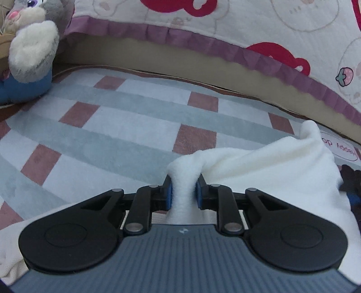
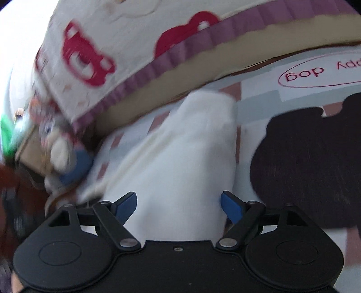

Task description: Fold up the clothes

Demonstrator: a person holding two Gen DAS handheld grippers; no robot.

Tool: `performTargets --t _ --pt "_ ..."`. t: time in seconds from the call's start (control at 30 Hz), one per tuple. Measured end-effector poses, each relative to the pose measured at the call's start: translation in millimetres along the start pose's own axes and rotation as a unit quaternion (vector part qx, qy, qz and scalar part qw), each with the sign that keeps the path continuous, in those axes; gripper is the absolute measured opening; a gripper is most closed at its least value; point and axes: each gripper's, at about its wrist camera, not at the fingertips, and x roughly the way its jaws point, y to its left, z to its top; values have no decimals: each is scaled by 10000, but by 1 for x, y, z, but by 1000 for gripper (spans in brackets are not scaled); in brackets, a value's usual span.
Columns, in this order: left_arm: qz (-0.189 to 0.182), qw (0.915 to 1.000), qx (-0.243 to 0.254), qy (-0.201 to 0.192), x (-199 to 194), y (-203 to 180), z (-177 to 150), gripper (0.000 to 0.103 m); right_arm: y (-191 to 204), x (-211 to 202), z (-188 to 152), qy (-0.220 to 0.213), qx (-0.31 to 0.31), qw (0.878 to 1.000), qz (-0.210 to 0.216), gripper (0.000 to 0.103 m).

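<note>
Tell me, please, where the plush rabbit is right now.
In the left wrist view the rabbit sits at the top left corner, at the rug's edge, left of the frilled blanket; the right wrist view shows it blurred at left.

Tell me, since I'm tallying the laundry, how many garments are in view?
1: a white fleece garment on the checked rug, pinched by the left gripper, under the open right gripper. More may lie out of frame.

Floor: rug (image 1: 117,126), pale blue and grey bands with dusty-pink squares, oval "dog" label (image 2: 320,74) near edge. Behind rug: bed (image 1: 180,58), tan base, cream quilt (image 1: 248,20) with red prints and purple frill hanging over side. Plush rabbit (image 1: 31,45) (blue trousers) beside rug corner. Soft daylight.
</note>
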Motion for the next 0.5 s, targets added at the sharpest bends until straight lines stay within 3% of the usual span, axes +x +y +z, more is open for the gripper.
performTargets --t 0.13,0.23,0.27,0.33,0.4,0.5 --pt "-349 9975 -611 -66 2 20 1 22 -3 41 32 -31 -559 9959 -717 85" --pt "-942 9846 -1422 -391 -5 40 1 22 0 56 50 -323 -1076 9863 -1211 85" --pt "-1054 9802 -1608 -467 -7 45 1 22 -1 56 54 -382 -1074 9847 -1322 80" --pt "-940 9813 -1595 -520 -8 45 2 22 -3 49 58 -444 -884 9847 -1433 69" --pt "-898 9828 -1537 -488 -6 43 3 24 -5 42 61 -506 -694 9843 -1544 69" --pt "-660 9898 -1226 -315 -2 36 6 40 -4 30 63 -576 -503 9850 -1547 69"
